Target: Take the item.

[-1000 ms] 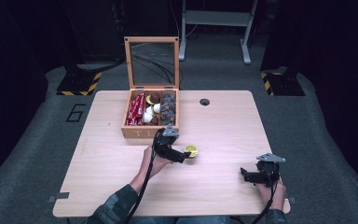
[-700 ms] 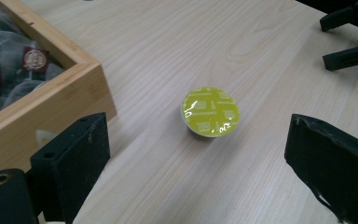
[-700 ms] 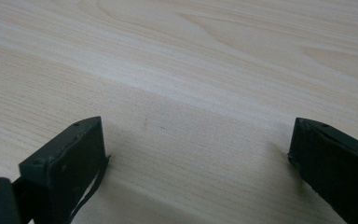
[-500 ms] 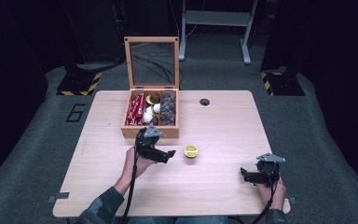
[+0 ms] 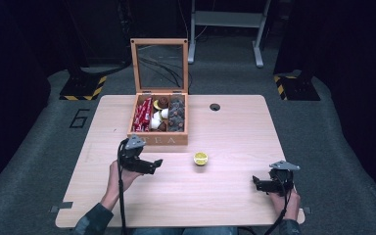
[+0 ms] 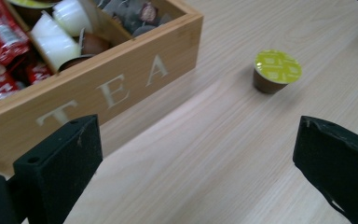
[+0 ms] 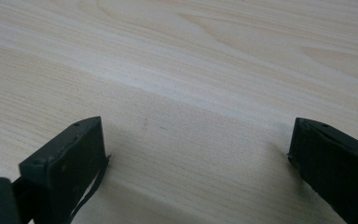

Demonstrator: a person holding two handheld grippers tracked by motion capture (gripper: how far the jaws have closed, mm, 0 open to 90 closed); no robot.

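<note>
A small brown pod with a yellow-green lid stands alone on the wooden table, just in front of the tea box. The open wooden box marked TEA holds red sachets, white and brown pods and dark tea bags. My left gripper hovers open to the left of the pod, jaws wide apart with nothing between them. My right gripper rests open near the table's front right, with bare wood between its jaws.
The box's glass lid stands upright at the back. A round cable hole lies in the table to the right of the box. Dark floor surrounds the table, with a white stand's legs behind.
My left gripper has drawn back to the left, away from the yellow-lidded pod, which stays on the table. The right gripper has not moved.
</note>
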